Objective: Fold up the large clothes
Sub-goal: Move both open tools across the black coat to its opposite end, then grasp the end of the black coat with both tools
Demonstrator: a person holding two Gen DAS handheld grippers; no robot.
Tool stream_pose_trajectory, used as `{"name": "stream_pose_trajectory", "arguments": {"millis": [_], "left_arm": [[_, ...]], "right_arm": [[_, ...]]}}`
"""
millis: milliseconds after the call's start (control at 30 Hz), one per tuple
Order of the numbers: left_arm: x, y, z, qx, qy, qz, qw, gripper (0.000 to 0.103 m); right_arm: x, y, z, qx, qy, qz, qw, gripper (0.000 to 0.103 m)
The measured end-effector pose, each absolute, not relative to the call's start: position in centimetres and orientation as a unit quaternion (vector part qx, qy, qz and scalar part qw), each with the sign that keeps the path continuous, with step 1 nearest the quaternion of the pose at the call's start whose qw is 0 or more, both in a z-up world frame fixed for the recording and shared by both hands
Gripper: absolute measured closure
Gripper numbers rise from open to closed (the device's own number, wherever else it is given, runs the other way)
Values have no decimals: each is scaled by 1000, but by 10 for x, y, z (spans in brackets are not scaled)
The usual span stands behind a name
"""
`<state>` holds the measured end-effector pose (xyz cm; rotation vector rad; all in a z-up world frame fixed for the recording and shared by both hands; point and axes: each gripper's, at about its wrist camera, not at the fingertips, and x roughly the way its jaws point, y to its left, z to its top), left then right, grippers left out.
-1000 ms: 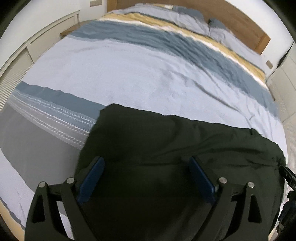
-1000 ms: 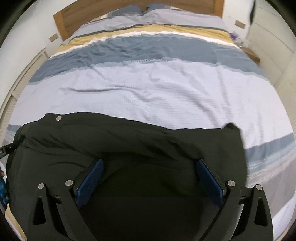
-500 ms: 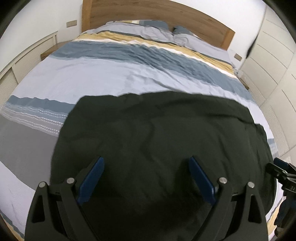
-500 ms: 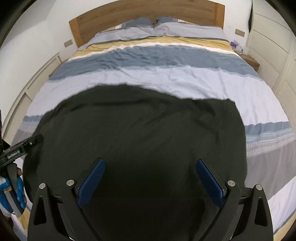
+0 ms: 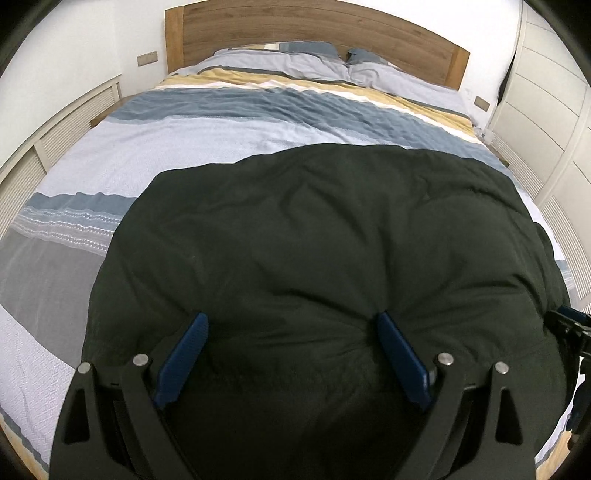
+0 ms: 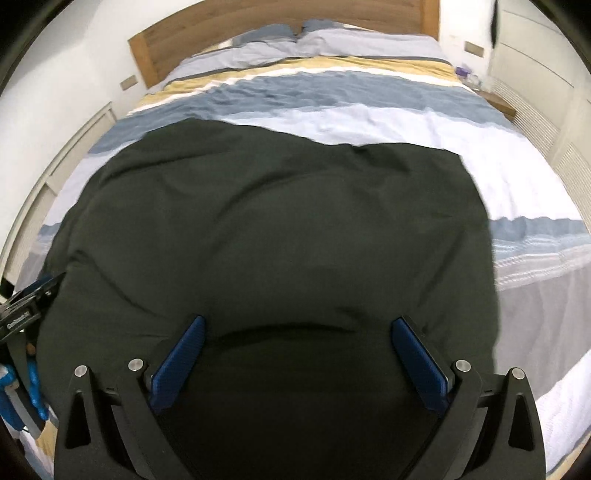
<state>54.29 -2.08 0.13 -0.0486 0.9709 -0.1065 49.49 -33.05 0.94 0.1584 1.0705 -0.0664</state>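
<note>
Right at the centre of both wrist views, a large black garment point(image 5: 317, 258) spreads across the near half of the bed, its fabric puffed and creased, its far edge lying over the pale blue band of the striped duvet point(image 5: 207, 147). From the left wrist camera the cloth fills the space between the gripper's fingers and runs under them; the left gripper point(image 5: 291, 332) has its blue-padded fingers point(image 5: 183, 360) set wide apart, with creases of the cloth gathering toward the right-hand pad. Whether the pads actually touch the fabric cannot be told, since the garment may simply lie below them.

From the right wrist camera the same garment point(image 6: 273, 236) again covers the lower middle of the view, with a long curved crease just ahead of the fingers. The right gripper point(image 6: 297, 336) is likewise spread wide, blue pads point(image 6: 419, 369) flaring outward, nothing pinched between them. The picture is slightly blurred toward the far side of the bed.

Each gripper shows at the edge of the other's view: the right one as a dark bracket at the garment's right border, the left one as a black body with a blue handle part at the garment's left border.

Beyond the garment the duvet runs in bands of grey, blue, white and yellow up to two pillows point(image 5: 295, 62) and a wooden headboard point(image 5: 314, 26). White cabinet fronts point(image 5: 550, 110) line the right side.
</note>
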Motion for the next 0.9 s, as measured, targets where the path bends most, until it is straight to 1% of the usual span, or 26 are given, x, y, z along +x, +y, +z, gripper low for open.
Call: {"name": "stream_pose_trajectory", "arguments": {"millis": [533, 767, 900], "left_arm": [[534, -19, 2, -12, 461, -47, 886, 9], [530, -19, 1, 4, 461, -46, 886, 8], [532, -18, 4, 17, 478, -60, 876, 8]], "right_arm": [[476, -365, 9, 63, 519, -66, 850, 2], [469, -379, 14, 61, 510, -71, 855, 1], [465, -389, 19, 64, 499, -69, 861, 1]]}}
